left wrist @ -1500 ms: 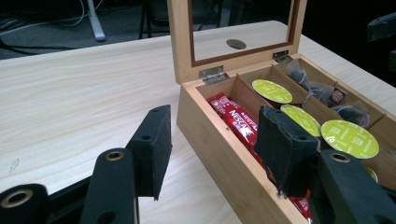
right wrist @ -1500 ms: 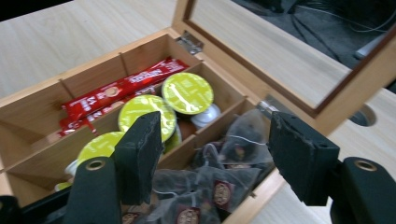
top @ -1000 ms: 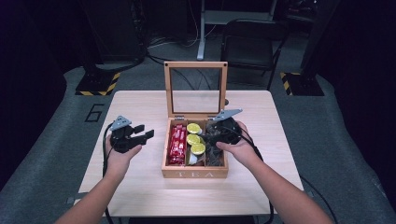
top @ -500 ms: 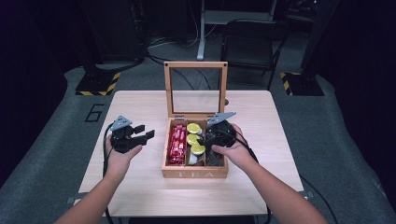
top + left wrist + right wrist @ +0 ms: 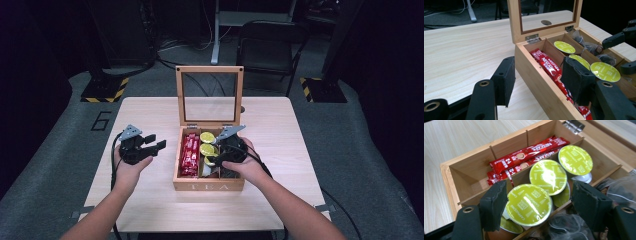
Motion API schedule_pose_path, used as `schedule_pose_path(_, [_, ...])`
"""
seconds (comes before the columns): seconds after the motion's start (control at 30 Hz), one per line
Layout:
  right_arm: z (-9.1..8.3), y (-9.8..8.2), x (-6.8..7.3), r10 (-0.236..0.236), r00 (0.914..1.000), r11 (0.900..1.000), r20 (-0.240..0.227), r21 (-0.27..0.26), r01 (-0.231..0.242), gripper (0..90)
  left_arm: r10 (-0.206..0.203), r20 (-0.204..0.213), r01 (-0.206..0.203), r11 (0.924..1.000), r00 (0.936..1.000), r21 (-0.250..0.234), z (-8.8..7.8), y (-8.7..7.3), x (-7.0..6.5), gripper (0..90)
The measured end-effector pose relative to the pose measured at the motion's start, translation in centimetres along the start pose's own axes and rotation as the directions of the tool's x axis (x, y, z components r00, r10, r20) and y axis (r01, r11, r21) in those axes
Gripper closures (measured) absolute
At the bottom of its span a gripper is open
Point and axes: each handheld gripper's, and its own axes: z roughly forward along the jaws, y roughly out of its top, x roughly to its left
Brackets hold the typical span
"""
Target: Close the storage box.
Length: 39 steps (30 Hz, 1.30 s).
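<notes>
Where right tool [image 5: 537,206] gapes wide over capsule [image 5: 529,203], lettering legible, left tool [image 5: 150,146] wide

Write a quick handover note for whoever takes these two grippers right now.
Right gripper: open, jaws either side of the nearest capsule in the tea box middle slot, not yet closed.
Left gripper: open, holding nothing, over the table left of the box.
Box lid up; red sachets in the left slot, tea bags in the right.
Done: reach to the capsule. Left: likely close on it and lift.
</notes>
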Motion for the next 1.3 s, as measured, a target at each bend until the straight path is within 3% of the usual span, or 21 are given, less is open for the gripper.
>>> schedule_pose_path(0.37, [1.2, -0.1, 0.8, -0.020, 0.9998, 0.999, 0.000, 0.050, 0.020, 27.3, -0.012, -0.006, 0.012, 0.9999, 0.9999, -0.007, 0.0, -0.2, 0.1, 44.7])
schedule_pose_path(0.5, [1.7, -0.3, 0.8, -0.016, 0.9998, 0.999, -0.008, 0.043, 0.017, 27.3, -0.008, -0.005, 0.008, 0.9999, 1.0000, -0.006, -0.1, -0.3, 0.2, 44.7])
schedule_pose_path(0.67, [2.0, -0.5, 0.7, -0.026, 0.9995, 0.997, -0.020, 0.073, 0.027, 27.6, -0.010, -0.006, 0.010, 0.9999, 0.9999, -0.008, -0.1, -0.3, 0.2, 44.7])
schedule_pose_path(0.7, [2.1, -0.6, 0.8, -0.009, 0.9999, 0.998, -0.012, 0.066, 0.010, 27.9, -0.009, -0.004, 0.009, 0.9999, 0.9999, -0.004, -0.2, -0.3, 0.2, 44.8])
schedule_pose_path(0.77, [2.2, -0.6, 0.6, -0.023, 0.9995, 0.997, -0.022, 0.078, 0.025, 28.8, -0.011, -0.006, 0.011, 0.9999, 0.9999, -0.008, -0.1, -0.3, 0.2, 44.7])
schedule_pose_path(0.9, [2.3, -0.6, 0.7, -0.007, 0.9998, 0.997, -0.017, 0.073, 0.009, 30.4, -0.010, -0.006, 0.010, 0.9999, 0.9999, -0.003, -0.1, -0.4, 0.2, 44.7])
schedule_pose_path(1.03, [2.4, -0.6, 0.8, -0.007, 0.9997, 0.997, -0.023, 0.070, 0.009, 36.9, -0.008, -0.005, 0.008, 1.0000, 1.0000, -0.001, 0.0, -0.4, 0.2, 44.7])
schedule_pose_path(1.13, [2.3, -0.6, 0.8, -0.028, 0.9993, 0.996, -0.025, 0.084, 0.030, 37.2, -0.009, -0.003, 0.009, 1.0000, 1.0000, 0.000, -0.1, -0.4, 0.2, 44.7])
schedule_pose_path(1.3, [1.9, -0.4, 1.1, -0.029, 0.9994, 0.998, -0.021, 0.055, 0.030, 37.3, -0.009, -0.004, 0.009, 1.0000, 1.0000, 0.000, 0.0, -0.4, 0.2, 44.7])
